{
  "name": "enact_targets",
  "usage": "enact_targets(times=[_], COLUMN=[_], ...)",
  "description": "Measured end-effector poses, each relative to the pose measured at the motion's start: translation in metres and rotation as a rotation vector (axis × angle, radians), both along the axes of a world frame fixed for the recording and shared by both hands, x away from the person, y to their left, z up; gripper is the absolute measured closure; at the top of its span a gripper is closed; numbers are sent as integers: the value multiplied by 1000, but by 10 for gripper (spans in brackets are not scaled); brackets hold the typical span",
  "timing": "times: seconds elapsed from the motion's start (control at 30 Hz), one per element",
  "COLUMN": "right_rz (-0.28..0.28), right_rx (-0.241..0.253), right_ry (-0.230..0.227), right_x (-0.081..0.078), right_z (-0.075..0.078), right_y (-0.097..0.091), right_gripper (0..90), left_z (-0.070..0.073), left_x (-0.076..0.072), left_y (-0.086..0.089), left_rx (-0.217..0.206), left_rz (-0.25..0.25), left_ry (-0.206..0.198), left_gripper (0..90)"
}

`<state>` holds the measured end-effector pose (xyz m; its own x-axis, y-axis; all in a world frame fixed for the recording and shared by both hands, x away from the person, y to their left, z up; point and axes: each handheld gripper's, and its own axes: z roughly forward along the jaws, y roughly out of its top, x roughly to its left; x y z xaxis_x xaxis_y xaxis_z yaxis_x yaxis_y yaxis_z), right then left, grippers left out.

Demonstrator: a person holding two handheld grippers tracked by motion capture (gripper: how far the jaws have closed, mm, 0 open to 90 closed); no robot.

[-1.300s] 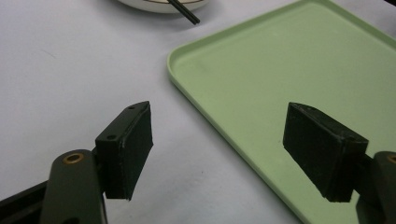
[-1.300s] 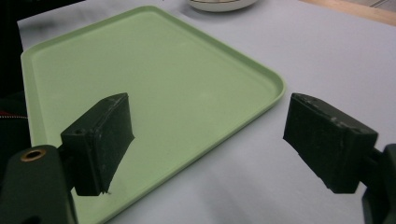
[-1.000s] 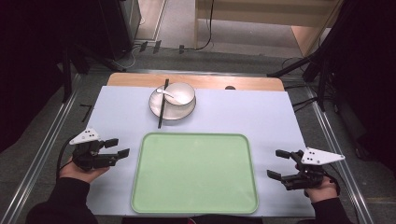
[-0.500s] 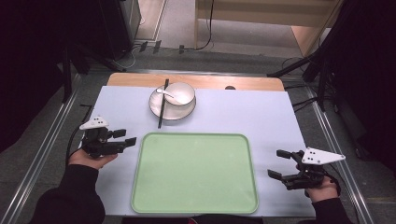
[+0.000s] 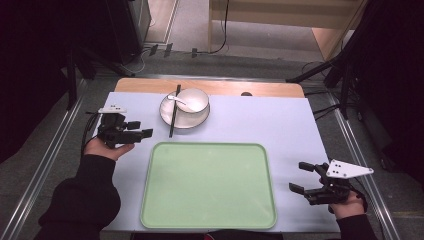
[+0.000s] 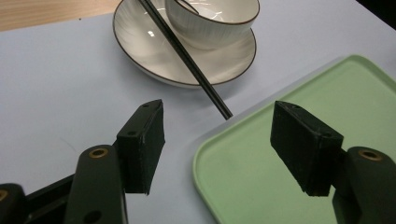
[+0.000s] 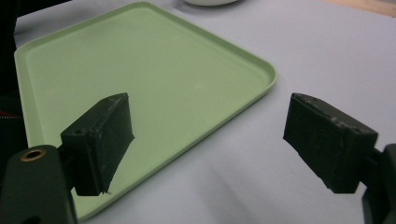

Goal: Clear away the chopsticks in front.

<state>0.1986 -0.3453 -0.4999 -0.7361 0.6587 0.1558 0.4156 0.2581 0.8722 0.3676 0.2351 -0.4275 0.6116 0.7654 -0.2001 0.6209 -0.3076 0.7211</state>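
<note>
On plate [image 5: 172, 116]: bowl [image 5: 193, 100] holding spoon [image 5: 176, 99]; tray [image 5: 210, 185] bare; left gripper [image 5: 141, 129], right gripper [image 5: 301, 177] both spread.

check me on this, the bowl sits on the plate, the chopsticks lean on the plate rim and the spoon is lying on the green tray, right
Not quite. The spoon lies in the bowl, not on the green tray; the high view shows it. The bowl does sit on the plate, and the chopsticks do lean on its rim.
</note>
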Motion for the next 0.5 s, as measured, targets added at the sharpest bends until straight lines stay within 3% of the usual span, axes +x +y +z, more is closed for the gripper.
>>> enact_targets(times=[0.23,0.5], right_rz=[3,-6], right_rx=[-2,8], right_ry=[1,-2], right_x=[2,1], right_z=[0,0], right_y=[3,2], right_gripper=[158,156], left_z=[4,3], left_x=[21,42], left_y=[-13,-33], left_rx=[-4,39], left_rz=[4,28], left_ry=[23,27], left_gripper=[325,335])
